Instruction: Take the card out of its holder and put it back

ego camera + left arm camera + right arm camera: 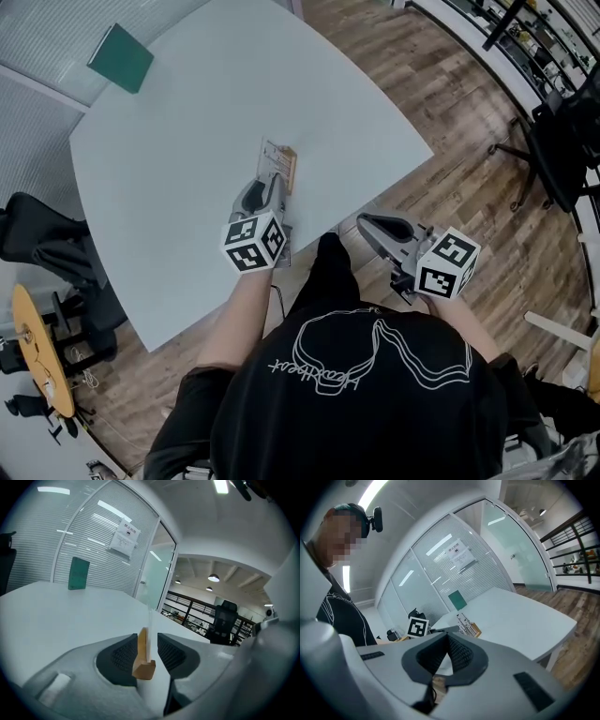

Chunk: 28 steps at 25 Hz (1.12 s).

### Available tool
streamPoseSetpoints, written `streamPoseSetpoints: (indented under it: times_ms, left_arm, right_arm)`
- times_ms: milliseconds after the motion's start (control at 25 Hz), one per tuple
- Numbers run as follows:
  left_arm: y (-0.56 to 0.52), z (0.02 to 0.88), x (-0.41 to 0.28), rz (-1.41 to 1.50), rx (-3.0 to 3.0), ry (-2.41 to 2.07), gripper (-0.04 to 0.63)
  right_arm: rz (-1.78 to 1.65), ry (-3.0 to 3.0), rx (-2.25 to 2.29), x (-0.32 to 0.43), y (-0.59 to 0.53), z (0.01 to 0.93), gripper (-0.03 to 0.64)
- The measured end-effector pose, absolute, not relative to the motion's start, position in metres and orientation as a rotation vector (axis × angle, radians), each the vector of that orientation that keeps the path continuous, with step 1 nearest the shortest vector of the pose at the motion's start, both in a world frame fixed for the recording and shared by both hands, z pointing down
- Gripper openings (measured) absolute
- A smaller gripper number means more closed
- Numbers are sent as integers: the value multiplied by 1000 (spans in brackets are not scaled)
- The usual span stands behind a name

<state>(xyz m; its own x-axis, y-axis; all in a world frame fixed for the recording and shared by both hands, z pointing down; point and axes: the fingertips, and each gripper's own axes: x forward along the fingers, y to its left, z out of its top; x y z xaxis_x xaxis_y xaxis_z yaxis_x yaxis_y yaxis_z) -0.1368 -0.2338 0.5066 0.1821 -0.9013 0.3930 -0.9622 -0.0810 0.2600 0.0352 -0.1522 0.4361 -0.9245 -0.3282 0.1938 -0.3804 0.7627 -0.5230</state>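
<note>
A small wooden card holder [289, 172] stands on the pale table [178, 141] with a printed card [274, 157] upright in its slot. In the left gripper view the holder [143, 666] and the card's thin edge [150, 625] sit between the jaws of my left gripper [146, 638], which is open; both pads stand clear of the wood. From the head view, the left gripper [272, 186] points at the holder from the near side. My right gripper [362, 221] hangs off the table's near edge, above the floor, with its pad tips together and nothing between them [447, 637]. It sees the holder [469, 626] from the side.
A green book [121, 57] lies at the table's far left corner. Office chairs stand at the right [553, 150] and at the left [47, 246] of the table, with a round wooden stool [37, 347] beside the left one. Glass partitions lie beyond the table.
</note>
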Motion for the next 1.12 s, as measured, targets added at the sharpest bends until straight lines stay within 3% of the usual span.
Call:
streamPoseSetpoints:
  times_ms: [480, 1120]
  left_arm:
    - [-247, 521, -130, 237, 2036, -1756, 31]
    - [-247, 513, -132, 242, 1999, -1783, 25]
  right_arm:
    - [966, -2857, 550, 34, -161, 452, 9]
    - [1006, -2884, 578, 46, -165, 442, 9]
